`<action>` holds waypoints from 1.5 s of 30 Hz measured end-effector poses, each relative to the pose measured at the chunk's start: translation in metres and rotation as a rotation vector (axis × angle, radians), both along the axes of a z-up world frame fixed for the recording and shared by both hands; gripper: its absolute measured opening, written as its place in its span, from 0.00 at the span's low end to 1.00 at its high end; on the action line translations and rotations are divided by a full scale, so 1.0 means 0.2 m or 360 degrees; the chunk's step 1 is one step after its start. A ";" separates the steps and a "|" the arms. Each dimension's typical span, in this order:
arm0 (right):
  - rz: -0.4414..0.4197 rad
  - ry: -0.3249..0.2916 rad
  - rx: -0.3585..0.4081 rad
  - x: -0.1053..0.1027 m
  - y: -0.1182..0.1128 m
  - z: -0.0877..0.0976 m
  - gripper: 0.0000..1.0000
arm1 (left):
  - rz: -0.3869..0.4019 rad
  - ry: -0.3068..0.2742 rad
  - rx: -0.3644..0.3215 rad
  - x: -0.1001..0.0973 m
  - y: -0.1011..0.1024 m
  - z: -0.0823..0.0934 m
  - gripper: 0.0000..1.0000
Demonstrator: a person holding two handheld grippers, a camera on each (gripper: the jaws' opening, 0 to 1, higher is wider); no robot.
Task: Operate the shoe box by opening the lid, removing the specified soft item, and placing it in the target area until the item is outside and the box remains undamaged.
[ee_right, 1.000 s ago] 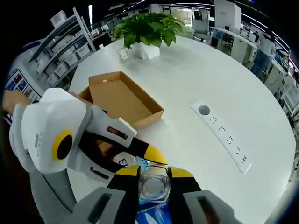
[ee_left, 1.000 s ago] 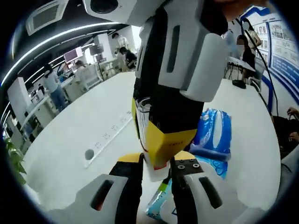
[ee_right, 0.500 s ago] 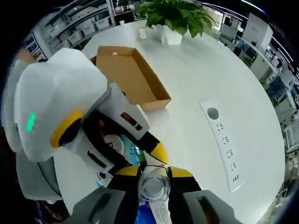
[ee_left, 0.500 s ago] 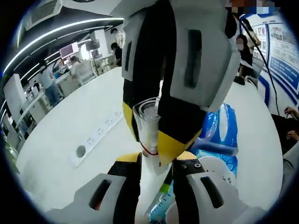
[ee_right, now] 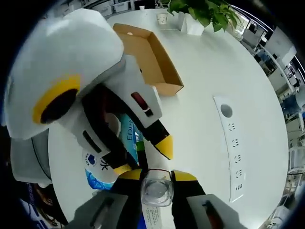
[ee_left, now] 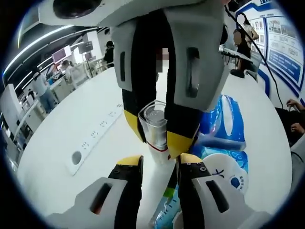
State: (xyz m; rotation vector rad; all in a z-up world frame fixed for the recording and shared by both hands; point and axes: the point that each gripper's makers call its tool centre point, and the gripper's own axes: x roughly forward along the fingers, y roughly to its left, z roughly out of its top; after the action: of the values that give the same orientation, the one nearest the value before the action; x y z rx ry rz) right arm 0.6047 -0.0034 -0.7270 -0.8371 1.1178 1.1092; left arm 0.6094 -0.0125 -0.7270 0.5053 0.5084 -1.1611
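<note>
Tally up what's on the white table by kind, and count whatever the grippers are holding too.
Clear plastic cup: 1
Cardboard box tray: 1
Power strip: 1
Blue soft packs: 1
Potted plant: 1
Small white cup: 1
Total: 6

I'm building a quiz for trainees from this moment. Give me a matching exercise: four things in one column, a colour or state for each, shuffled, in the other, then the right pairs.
Things
1. clear bottle
2. cardboard box
3. power strip
4. wipes pack

Colours or states
A. open, nothing visible inside
B. white, lying flat on the table
C. gripped between the right gripper jaws
D. blue and white, lying on the table

Pairs: 1-C, 2-A, 3-B, 4-D
</note>
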 end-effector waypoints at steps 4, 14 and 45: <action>0.0017 0.0001 -0.0003 0.01 0.00 0.01 0.18 | -0.0010 -0.0003 -0.0001 0.00 0.00 0.00 0.26; 0.0120 -0.0019 -0.0007 0.01 0.01 0.01 0.18 | -0.0041 -0.0015 0.0028 0.01 0.00 -0.01 0.26; 0.0123 -0.0063 0.0029 0.02 -0.01 0.05 0.20 | -0.0290 -0.0057 0.0175 0.04 -0.05 -0.07 0.30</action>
State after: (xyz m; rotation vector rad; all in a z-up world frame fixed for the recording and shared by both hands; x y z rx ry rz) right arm 0.6078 -0.0060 -0.7179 -0.8904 1.0485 1.1604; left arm 0.6172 -0.0216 -0.7409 0.6770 0.5051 -1.3002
